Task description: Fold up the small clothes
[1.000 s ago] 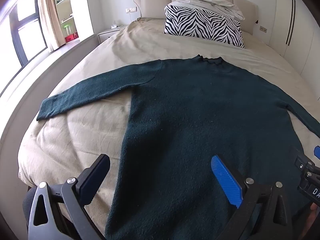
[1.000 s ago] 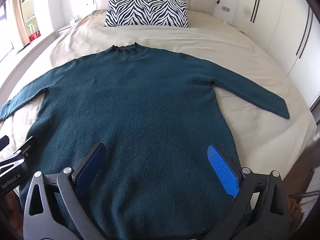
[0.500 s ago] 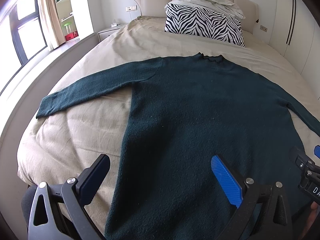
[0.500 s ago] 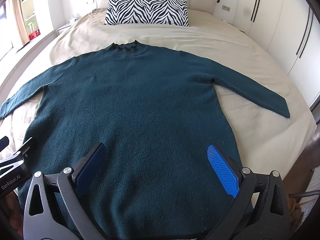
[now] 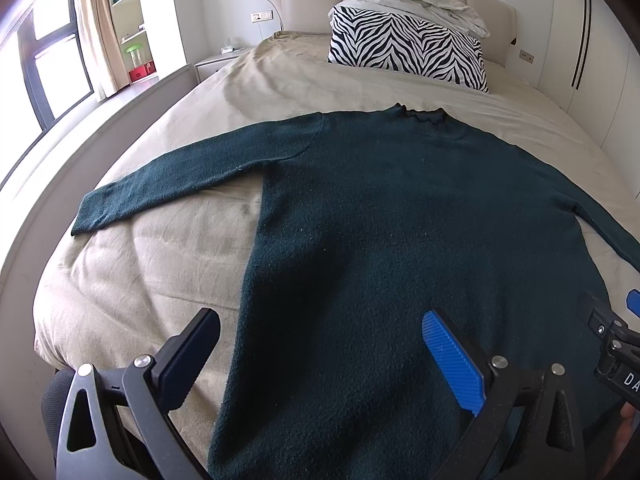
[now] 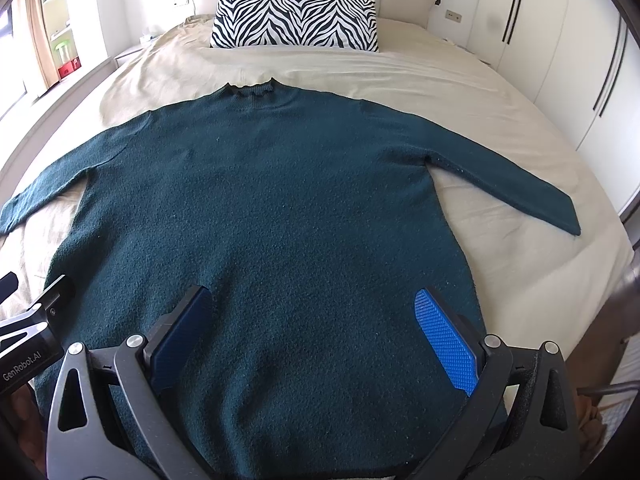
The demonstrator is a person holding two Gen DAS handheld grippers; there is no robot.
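A dark teal knitted sweater [image 5: 400,216] [image 6: 272,208] lies flat on the beige bed [image 5: 140,264] [image 6: 500,104], collar toward the headboard and both sleeves spread outward. My left gripper [image 5: 320,332] hovers open over the sweater's lower left part, its left finger over the sheet. Over the lower right hem area my right gripper [image 6: 312,320] is open too, nothing between its fingers. Each gripper's body shows at the edge of the other's view.
A zebra-striped pillow [image 5: 404,52] [image 6: 296,18] with a crumpled white duvet [image 5: 416,0] on top rests against the headboard. White wardrobe doors [image 6: 568,64] run along the right side. A window and shelves [image 5: 120,32] stand to the left, past the bed's left edge.
Both views have pulled back slightly toward the foot of the bed, so the sweater sits a little farther away. Both grippers stay open.
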